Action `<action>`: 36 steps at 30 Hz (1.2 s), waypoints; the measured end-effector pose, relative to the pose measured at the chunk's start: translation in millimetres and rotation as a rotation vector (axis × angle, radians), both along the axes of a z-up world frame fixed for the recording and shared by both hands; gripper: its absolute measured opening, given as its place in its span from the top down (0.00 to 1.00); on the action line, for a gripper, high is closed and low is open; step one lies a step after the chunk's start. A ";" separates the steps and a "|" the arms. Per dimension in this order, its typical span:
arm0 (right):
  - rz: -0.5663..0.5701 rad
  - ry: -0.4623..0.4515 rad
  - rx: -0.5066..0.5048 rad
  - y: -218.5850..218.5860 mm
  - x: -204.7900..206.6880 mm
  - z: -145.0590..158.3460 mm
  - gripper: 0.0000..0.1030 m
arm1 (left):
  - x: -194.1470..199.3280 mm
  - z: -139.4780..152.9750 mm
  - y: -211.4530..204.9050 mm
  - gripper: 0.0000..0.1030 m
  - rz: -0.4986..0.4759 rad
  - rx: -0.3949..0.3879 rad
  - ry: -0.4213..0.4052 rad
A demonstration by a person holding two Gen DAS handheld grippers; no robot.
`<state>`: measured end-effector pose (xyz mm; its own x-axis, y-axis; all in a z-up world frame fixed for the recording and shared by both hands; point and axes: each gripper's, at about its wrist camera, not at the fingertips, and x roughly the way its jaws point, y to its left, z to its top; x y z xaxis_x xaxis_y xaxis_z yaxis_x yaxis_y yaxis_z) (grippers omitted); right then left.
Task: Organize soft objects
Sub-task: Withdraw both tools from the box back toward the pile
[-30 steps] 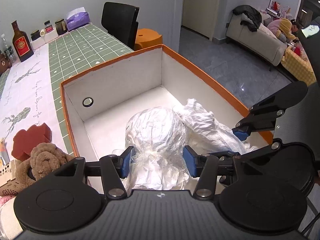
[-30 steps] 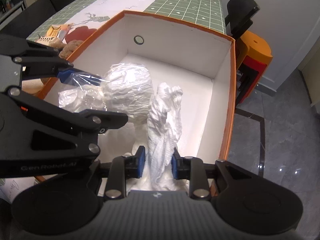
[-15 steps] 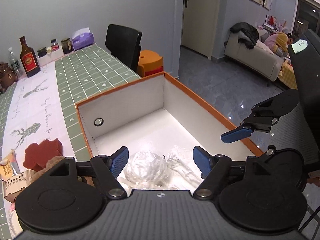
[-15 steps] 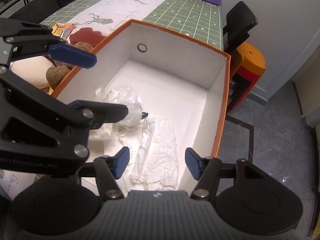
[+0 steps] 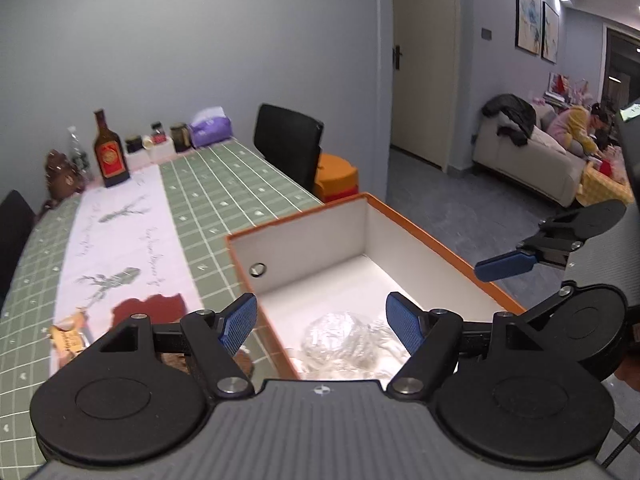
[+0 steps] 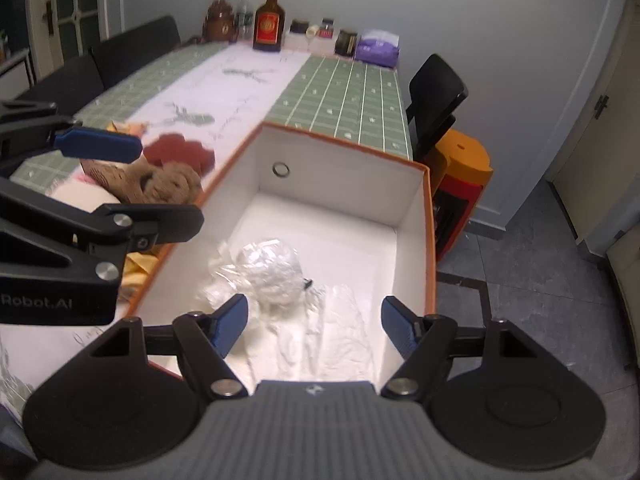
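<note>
Dining table (image 6: 340, 92) bore orange-rimmed box (image 6: 430, 216) | plastic-wrapped bundle (image 6: 272, 270) and white cloth (image 6: 340, 332) lay inside box, apparently for storage | left gripper (image 5: 320, 322), right gripper (image 6: 314, 324) above box, jaws spread, empty.

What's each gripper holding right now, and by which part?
Nothing. The left gripper and right gripper are both open and empty above the box. The bagged bundle and white cloth lie loose inside it.
</note>
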<state>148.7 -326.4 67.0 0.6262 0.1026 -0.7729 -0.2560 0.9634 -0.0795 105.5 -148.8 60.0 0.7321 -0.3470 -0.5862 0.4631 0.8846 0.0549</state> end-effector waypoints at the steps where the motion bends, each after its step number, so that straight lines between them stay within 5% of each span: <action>1: -0.008 -0.019 0.016 3.8 -5.8 1.7 0.29 | -5.1 0.9 5.3 0.16 0.008 0.000 -0.018; 17: -0.003 -0.244 0.214 94.9 -79.3 -8.1 0.25 | -66.8 -14.7 114.0 0.17 0.246 -0.040 -0.209; 25: 0.080 -0.325 0.293 143.6 -103.5 -25.6 0.25 | -86.9 -42.6 174.8 0.17 0.328 -0.087 -0.205; 36: 0.116 -0.322 0.223 189.3 -101.6 -71.2 0.34 | -100.2 -94.5 228.5 0.18 0.379 -0.185 -0.089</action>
